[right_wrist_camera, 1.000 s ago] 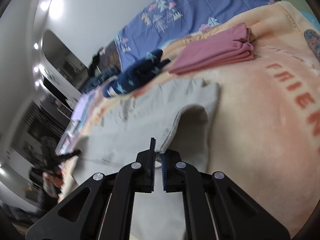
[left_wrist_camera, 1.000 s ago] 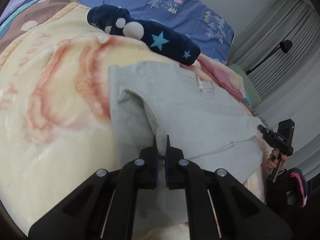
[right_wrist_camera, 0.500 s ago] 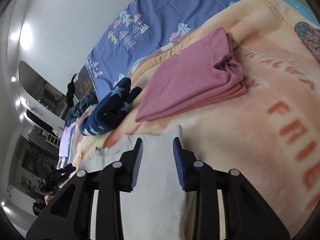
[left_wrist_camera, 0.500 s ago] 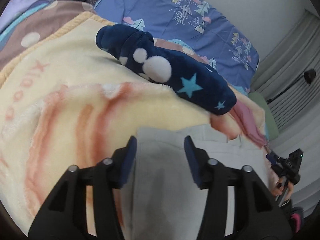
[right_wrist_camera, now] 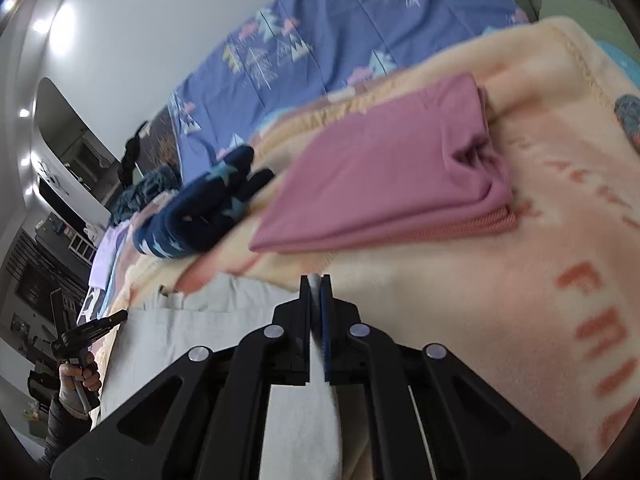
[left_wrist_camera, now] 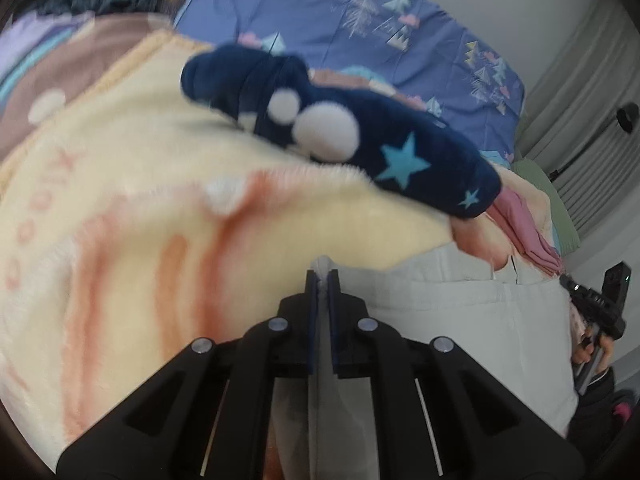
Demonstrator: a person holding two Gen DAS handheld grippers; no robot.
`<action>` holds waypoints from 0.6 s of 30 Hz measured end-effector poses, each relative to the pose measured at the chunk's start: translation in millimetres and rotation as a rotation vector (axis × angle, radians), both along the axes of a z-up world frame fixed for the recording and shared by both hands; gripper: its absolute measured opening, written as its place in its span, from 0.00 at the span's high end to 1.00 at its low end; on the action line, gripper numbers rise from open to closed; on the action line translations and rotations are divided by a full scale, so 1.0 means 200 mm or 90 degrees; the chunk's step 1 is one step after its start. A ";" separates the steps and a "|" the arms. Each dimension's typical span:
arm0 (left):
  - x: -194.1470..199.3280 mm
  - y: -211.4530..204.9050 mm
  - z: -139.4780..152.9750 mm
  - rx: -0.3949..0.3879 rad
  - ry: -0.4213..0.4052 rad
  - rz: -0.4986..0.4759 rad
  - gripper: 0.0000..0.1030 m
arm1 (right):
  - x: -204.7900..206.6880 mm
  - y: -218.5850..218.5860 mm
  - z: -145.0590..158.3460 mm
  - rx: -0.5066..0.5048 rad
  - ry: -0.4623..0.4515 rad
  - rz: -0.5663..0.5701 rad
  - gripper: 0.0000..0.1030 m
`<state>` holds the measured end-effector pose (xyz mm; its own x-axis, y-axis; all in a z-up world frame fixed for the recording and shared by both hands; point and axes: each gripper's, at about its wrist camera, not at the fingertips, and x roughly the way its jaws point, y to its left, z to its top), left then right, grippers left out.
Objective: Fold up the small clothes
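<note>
A light grey garment (left_wrist_camera: 460, 320) lies flat on the cream and orange blanket (left_wrist_camera: 140, 220). My left gripper (left_wrist_camera: 322, 276) is shut on the grey garment's far left corner, with cloth pinched between the jaws. My right gripper (right_wrist_camera: 316, 280) is shut on the far right corner of the same grey garment (right_wrist_camera: 192, 320). The right gripper also shows at the right edge of the left wrist view (left_wrist_camera: 596, 308). The left gripper shows at the left edge of the right wrist view (right_wrist_camera: 88, 332).
A navy fleece garment with stars (left_wrist_camera: 340, 132) lies just beyond the grey one; it also shows in the right wrist view (right_wrist_camera: 200, 212). A folded pink stack (right_wrist_camera: 392, 172) sits on the blanket (right_wrist_camera: 520, 280) to the right. A blue patterned quilt (left_wrist_camera: 360, 20) lies behind.
Both grippers were shut on the garment, opened half a second ago at its far edge, and are now shut on the far corners. The garment lies folded over.
</note>
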<state>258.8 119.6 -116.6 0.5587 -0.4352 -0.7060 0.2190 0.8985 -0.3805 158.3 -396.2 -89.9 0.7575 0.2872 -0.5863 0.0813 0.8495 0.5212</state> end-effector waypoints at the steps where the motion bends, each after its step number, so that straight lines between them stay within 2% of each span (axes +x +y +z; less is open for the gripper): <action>1: -0.02 0.00 0.03 0.000 -0.016 -0.003 0.95 | -0.02 0.00 0.02 0.004 -0.012 0.000 0.96; 3: -0.04 0.00 0.10 -0.012 -0.042 -0.011 0.95 | -0.04 -0.02 0.07 0.013 -0.034 0.000 0.96; 7: -0.02 -0.02 0.16 0.007 -0.072 -0.008 0.95 | -0.01 -0.03 0.11 0.012 -0.045 -0.008 0.96; 10: 0.06 -0.04 0.08 0.048 -0.043 0.005 0.94 | 0.04 -0.06 0.07 0.016 -0.037 -0.025 0.96; 12: 0.10 -0.06 -0.02 0.088 0.004 0.011 0.91 | 0.08 -0.07 -0.02 0.021 0.010 -0.025 0.93; 13: 0.10 -0.07 -0.06 0.104 0.013 0.016 0.84 | 0.10 -0.08 -0.08 0.032 0.046 -0.025 0.93; 14: 0.08 -0.06 -0.08 0.115 0.010 0.022 0.74 | 0.09 -0.10 -0.11 0.046 0.058 -0.023 0.92; 16: 0.03 -0.08 -0.06 0.147 -0.002 0.031 0.69 | 0.04 -0.15 -0.14 0.083 0.050 -0.023 0.89; 18: -0.05 -0.14 0.01 0.206 -0.029 0.031 0.63 | 0.00 -0.19 -0.12 0.091 0.035 -0.029 0.82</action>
<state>248.8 90.8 -115.6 0.6077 -0.1645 -0.7770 0.1829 0.9810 -0.0646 158.5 -433.8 -113.1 0.7394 0.3365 -0.5831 0.1507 0.7615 0.6304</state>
